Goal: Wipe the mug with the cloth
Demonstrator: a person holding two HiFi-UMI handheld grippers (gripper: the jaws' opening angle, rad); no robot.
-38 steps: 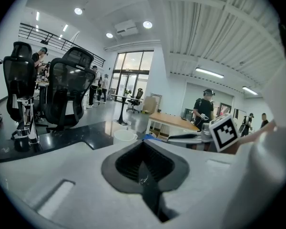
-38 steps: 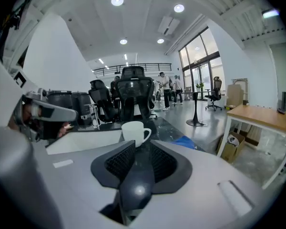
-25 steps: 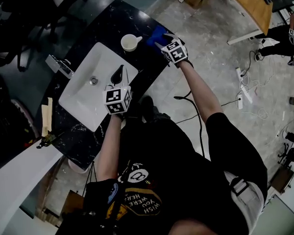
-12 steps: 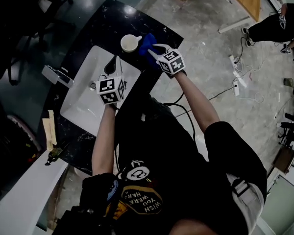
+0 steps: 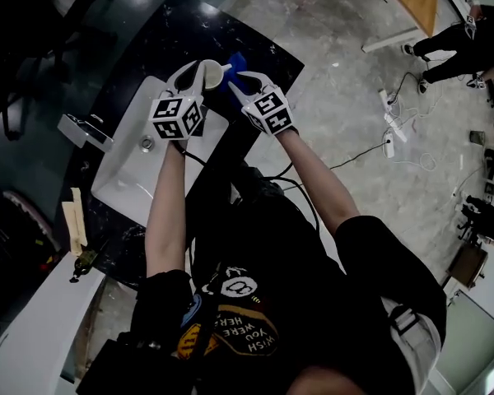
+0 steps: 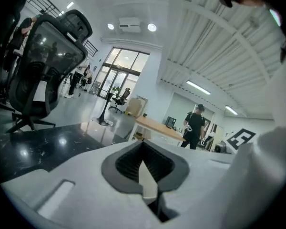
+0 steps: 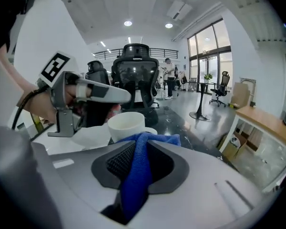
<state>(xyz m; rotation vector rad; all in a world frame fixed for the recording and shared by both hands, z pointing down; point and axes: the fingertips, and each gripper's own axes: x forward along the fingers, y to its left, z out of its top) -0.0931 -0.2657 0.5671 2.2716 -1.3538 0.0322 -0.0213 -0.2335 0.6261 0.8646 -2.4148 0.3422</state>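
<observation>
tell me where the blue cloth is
In the right gripper view the blue cloth sits pinched in the right gripper, just short of the white mug.

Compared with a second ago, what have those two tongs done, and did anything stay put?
The right tongs, open over the blue cloth a second ago, have closed on it and moved closer to the mug. The left tongs swung forward from over the sink to the mug; I can't tell whether they grip it. The mug stayed on the dark counter beside the sink.
</observation>
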